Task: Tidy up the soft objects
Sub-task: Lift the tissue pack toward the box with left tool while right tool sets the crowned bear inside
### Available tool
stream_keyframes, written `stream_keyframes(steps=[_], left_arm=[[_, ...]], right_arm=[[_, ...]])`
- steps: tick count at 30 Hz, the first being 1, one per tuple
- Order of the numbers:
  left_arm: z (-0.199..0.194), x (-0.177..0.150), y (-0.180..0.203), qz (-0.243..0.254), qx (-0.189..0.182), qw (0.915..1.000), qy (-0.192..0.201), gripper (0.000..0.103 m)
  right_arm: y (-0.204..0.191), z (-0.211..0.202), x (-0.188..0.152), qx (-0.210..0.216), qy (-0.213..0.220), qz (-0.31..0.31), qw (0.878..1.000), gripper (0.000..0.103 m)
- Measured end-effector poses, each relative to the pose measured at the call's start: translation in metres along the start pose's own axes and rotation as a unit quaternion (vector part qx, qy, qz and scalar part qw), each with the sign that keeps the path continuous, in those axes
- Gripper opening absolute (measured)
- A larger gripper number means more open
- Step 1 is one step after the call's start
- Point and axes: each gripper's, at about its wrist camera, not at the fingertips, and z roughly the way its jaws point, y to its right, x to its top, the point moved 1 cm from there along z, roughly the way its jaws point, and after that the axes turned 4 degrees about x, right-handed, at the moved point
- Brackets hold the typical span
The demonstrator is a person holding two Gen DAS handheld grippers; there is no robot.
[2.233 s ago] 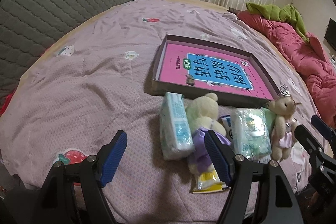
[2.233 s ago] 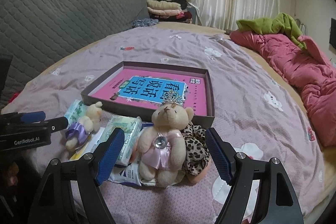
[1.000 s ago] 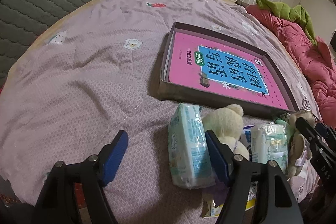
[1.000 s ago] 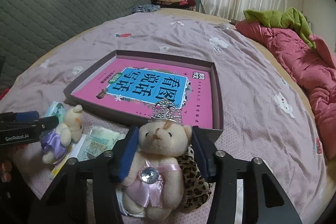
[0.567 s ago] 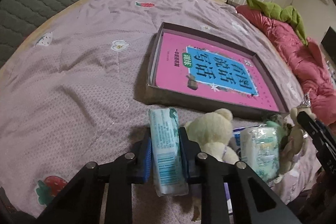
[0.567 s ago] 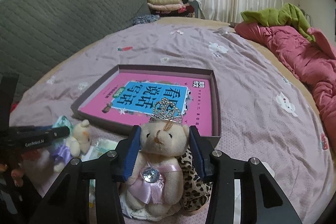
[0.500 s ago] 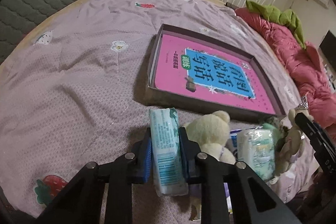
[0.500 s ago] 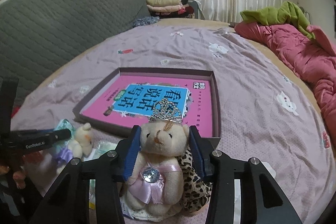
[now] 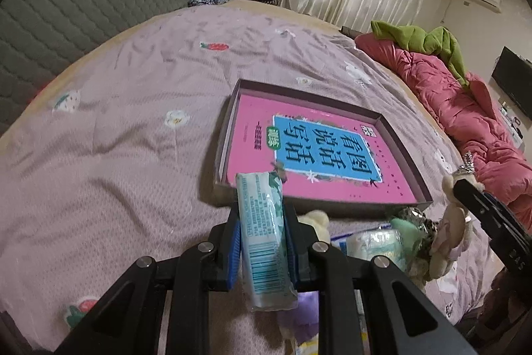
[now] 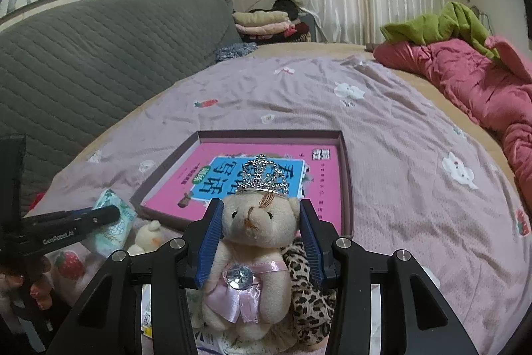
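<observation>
Both pickups were made and the carry was on. The tissue pack (image 9: 264,238) stood on end, pinched tight between the blue pads of the left gripper (image 9: 262,242), clear of the bedspread (image 9: 116,135) and just short of the tray's near wall. The crowned teddy bear (image 10: 254,242) was clamped at the head by the right gripper (image 10: 259,242), its pink-skirted body hanging below the jaws.

By my read, this was the lift-and-move step: next, each item needed carrying over the near rim of the box tray (image 9: 404,152), then lowering onto the pink book (image 9: 319,152) before the jaws let go. The bear's hanging body could snag that rim.

Both tools pointed forward and down toward the tray, left one on the left side. A cream bear (image 9: 317,220), another tissue pack (image 9: 372,243) and a leopard-print piece (image 10: 304,288) lay near, waiting.
</observation>
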Motion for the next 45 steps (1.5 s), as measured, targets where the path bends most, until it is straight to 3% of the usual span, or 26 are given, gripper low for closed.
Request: stream_keyframes(steps=[10,25,33,45], left_arm=[[0.013,0.036,-0.001,-0.008,-0.013,0.9993,0.033,0.023],[0.055,0.053,0.014,0.011,-0.012,0.9996,0.021,0.023],[0.07,0.058,0.017,0.024,-0.012,0.9996,0.012,0.023],[0.092,0.061,0.018,0.029,-0.011,0.9995,-0.009,0.023]], right_arm=[[0.008,0.004,0.023,-0.002,0.044,0.004,0.999,0.047],[0.035,0.031,0.042,-0.018,0.053,0.016,0.998,0.047],[0.046,0.055,0.047,-0.032,0.033,0.017,0.999,0.047],[0.058,0.09,0.035,-0.044,-0.037,0.023,0.998,0.047]])
